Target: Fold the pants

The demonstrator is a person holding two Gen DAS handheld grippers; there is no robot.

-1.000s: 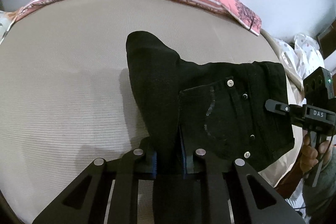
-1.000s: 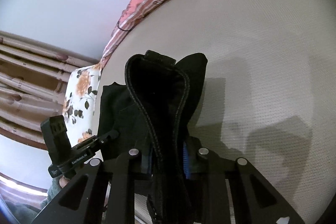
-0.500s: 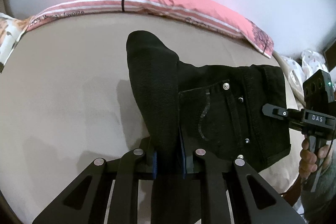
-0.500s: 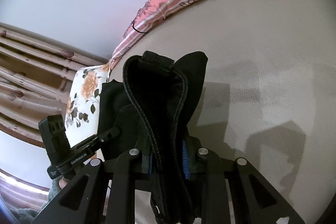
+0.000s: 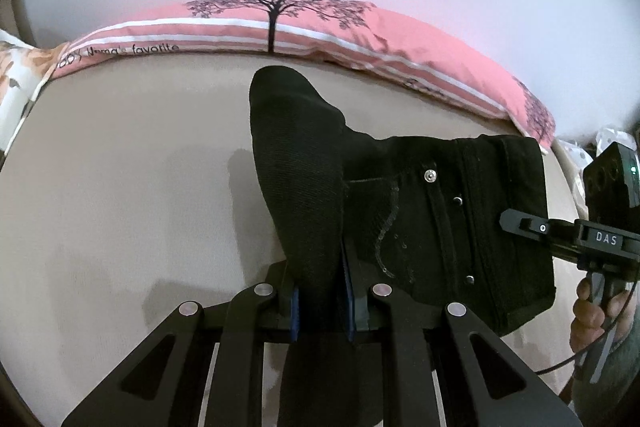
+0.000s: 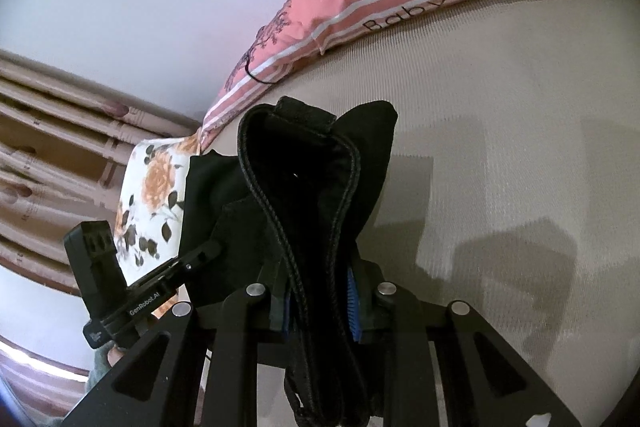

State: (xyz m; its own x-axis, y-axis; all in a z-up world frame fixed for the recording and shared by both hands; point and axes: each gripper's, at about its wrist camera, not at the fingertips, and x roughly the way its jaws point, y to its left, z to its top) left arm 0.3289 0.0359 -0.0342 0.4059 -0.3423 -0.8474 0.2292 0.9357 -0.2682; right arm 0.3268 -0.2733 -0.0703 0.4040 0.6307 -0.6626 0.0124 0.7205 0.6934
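Black pants hang lifted over a beige bed, stretched between both grippers. My left gripper is shut on a bunched fold of the black cloth that rises between its blue pads. At the right of the left wrist view, the right gripper grips the far edge of the pants near the riveted pocket. Seen from the right wrist, my right gripper is shut on a thick seamed fold of the pants. The left gripper shows at the left there, clamped on the cloth's other end.
A pink striped pillow with a black tree print lies along the bed's far edge against a pale wall. A floral pillow and curtains sit at the left in the right wrist view. A hand holds the right gripper's handle.
Both grippers carried the pants across the bed toward the pink pillow, which now looms larger and nearer. Both grips on the cloth stayed the same.
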